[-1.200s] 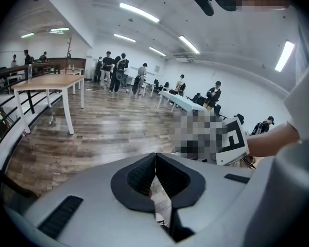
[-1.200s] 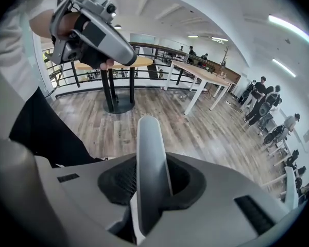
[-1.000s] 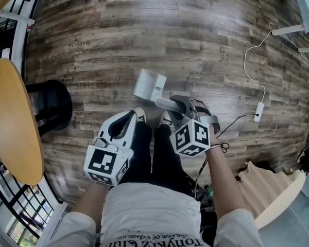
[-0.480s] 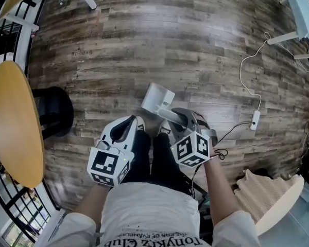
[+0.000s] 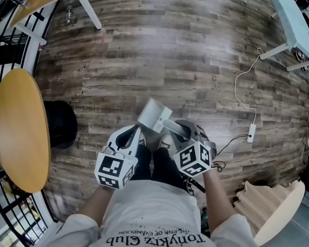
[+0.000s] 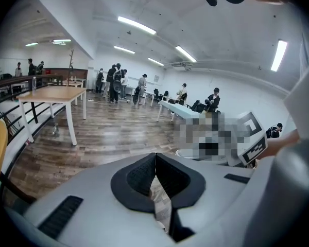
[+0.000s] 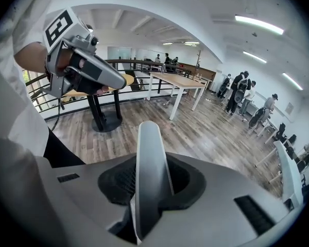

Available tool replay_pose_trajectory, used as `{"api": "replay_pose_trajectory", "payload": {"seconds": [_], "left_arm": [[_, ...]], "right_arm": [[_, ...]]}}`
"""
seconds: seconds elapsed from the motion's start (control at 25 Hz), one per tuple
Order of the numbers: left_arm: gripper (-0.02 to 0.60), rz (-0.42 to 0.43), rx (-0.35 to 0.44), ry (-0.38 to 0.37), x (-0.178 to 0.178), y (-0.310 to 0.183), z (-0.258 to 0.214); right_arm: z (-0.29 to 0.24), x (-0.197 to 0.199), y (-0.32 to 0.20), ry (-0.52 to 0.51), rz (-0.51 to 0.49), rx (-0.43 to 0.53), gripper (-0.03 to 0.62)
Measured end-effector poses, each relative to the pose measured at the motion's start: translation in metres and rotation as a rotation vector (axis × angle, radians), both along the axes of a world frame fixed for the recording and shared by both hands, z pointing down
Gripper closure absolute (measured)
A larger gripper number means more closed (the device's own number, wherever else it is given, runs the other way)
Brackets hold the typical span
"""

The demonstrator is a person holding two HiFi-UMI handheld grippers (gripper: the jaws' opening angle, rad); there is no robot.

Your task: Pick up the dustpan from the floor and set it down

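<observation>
Floor [image 5: 170,50] of mixed-brown wood planks spreads through the open room, a round yellow tabletop [image 5: 18,133] at its left and a white cable [image 5: 242,86] trailing at its right. The right gripper [image 5: 177,129] has its jaws clenched on the handle [image 7: 149,174] of the grey dustpan [image 5: 154,115], held above the floor before the person's feet [image 5: 166,139]; the left gripper [image 5: 135,133] alongside has its jaws pressed together, empty.

In the head view my right gripper [image 5: 180,130] covers the near end of the dustpan [image 5: 154,115], so my grip does not show there. In the right gripper view the handle [image 7: 149,163] sinks out of sight between my jaws. The table [image 5: 18,133] is cut by the left edge. The far people [image 6: 113,81] are too small to tell apart.
</observation>
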State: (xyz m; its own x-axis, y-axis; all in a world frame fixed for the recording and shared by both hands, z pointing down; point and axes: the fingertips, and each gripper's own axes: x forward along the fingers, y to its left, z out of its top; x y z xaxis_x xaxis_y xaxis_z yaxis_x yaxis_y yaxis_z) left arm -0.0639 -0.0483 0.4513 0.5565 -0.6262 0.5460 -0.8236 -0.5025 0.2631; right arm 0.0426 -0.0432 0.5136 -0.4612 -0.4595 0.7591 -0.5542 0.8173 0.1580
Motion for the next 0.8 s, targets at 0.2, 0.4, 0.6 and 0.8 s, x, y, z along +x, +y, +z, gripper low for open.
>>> {"api": "replay_pose_trajectory", "payload": {"seconds": [0.2,0.4,0.6,0.8], "left_arm": [[0.558,0.004,0.022,-0.008,-0.005,0.004,-0.019],[0.558,0.024,0.06,-0.026,-0.003,0.006,-0.041],[0.558,0.054,0.084,-0.027,0.007,0.01,-0.054],[0.558,0.085,0.101,-0.013,0.019,0.016,-0.065]], "right_arm": [[-0.03,-0.001,0.002,-0.025,0.055,0.011,0.49],[-0.059,0.002,0.005,-0.044,0.099,0.016,0.49],[-0.073,0.0,0.01,-0.039,0.103,0.033,0.49],[-0.084,-0.001,0.014,-0.027,0.107,0.042,0.49]]}}
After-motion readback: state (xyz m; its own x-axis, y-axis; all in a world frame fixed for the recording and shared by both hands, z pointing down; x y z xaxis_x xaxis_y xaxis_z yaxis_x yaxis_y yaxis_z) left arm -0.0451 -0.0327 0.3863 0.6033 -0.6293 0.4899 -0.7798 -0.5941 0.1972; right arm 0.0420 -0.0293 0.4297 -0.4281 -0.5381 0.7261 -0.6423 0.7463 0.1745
